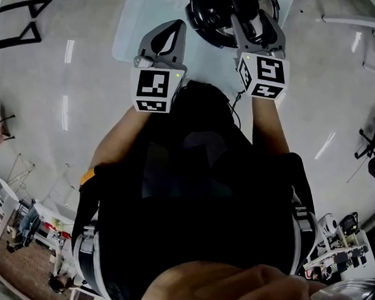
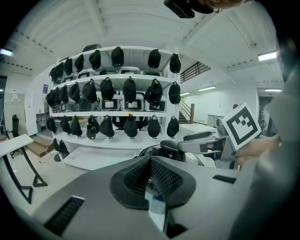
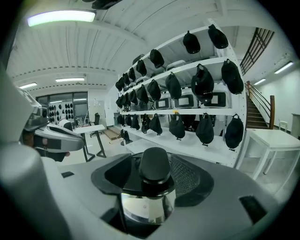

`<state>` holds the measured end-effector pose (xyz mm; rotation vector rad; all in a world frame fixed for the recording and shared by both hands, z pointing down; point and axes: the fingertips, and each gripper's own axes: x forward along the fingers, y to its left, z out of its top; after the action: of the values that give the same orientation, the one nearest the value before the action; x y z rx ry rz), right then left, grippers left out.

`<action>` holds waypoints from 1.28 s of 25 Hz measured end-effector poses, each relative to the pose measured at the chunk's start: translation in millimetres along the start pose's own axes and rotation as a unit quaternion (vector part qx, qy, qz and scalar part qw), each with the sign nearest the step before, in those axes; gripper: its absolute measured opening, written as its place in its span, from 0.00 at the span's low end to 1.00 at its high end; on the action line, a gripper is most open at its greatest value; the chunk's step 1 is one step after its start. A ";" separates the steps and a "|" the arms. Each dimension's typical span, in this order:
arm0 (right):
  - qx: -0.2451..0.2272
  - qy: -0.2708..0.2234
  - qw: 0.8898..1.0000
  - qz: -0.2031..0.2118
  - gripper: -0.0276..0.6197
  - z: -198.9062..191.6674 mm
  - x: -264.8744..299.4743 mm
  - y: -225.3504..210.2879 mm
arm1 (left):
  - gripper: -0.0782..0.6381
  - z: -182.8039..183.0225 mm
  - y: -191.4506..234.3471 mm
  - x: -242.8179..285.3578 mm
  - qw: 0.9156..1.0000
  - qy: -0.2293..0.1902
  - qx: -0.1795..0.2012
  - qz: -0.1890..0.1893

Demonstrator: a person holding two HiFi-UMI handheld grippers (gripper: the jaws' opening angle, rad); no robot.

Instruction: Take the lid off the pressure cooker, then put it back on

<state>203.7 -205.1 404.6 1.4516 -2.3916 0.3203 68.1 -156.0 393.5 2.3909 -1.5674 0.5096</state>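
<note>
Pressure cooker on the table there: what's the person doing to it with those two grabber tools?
A person holds a gripper in each hand, both reaching toward the pressure cooker on the table. The right gripper has its jaws open around the cooker's black handle, not clamping it. The left gripper is shut and empty, just beside the cooker.

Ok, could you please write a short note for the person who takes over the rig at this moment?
Left claw: shut, empty, beside the cooker.
Right claw: open; the black handle of the lid stands between its jaws, pads not pressing it.
Pressure cooker: on the table, under the right claw; the lid appears to sit on it.
Done: the pictures do not show whether the lid has been off.
Left: if not, probably grip the handle, lift the lid, put it back.
</note>
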 end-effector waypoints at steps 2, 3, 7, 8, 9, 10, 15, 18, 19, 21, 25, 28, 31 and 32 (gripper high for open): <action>-0.003 0.006 1.000 0.008 0.47 0.8 6.9 -3.5 | 0.12 -1.9 -1.5 3.1 1.000 0.007 0.000 0.002; -0.005 0.009 1.000 0.011 0.48 1.5 10.0 -4.7 | 0.12 -1.9 -1.7 4.7 1.000 0.010 0.000 0.003; -0.015 0.022 0.999 0.027 0.51 5.1 27.0 -6.4 | 0.12 -0.1 2.8 13.0 1.000 0.019 0.000 0.003; -0.016 0.027 0.999 0.030 0.52 3.8 31.4 -6.0 | 0.12 -1.2 4.7 15.1 1.000 0.021 0.000 0.004; -0.018 0.031 0.999 0.033 0.52 1.5 35.6 -5.7 | 0.12 -2.7 6.8 17.8 1.000 0.023 -0.001 0.005; -0.019 0.036 0.999 0.034 0.53 -1.4 39.7 -5.4 | 0.12 -4.6 9.2 20.7 1.000 0.024 -0.002 0.005; -0.030 0.062 0.997 0.038 0.53 -12.8 53.1 -3.8 | 0.12 -9.6 16.1 30.9 0.999 0.032 -0.005 0.004; -0.046 0.078 0.996 0.028 0.53 -17.2 57.7 -4.3 | 0.12 -10.8 20.1 35.3 0.999 0.033 -0.007 0.003; -0.051 0.082 0.995 0.024 0.53 -18.5 58.8 -4.4 | 0.12 -11.3 21.6 36.7 0.999 0.033 -0.008 0.003; -0.056 0.088 0.994 0.020 0.53 -20.2 59.8 -4.2 | 0.12 -12.4 24.2 38.1 0.999 0.033 -0.010 0.003; -0.057 0.092 0.994 0.025 0.53 -19.9 59.6 -3.5 | 0.12 -13.9 26.6 38.4 0.999 0.033 -0.013 0.002; -0.057 0.093 0.994 0.028 0.52 -19.8 59.8 -3.7 | 0.12 -14.3 26.9 38.2 0.999 0.032 -0.014 0.001; -0.060 0.094 0.993 0.033 0.52 -19.5 59.8 -4.3 | 0.12 -12.8 26.3 36.1 0.999 0.030 -0.014 0.000; -0.062 0.095 0.993 0.038 0.52 -19.5 60.0 -4.3 | 0.12 -12.4 26.0 35.3 0.999 0.029 -0.013 0.000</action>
<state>184.8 -249.1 445.8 1.2219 -2.2741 0.3063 55.1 -191.1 419.5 2.3343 -1.5407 0.5501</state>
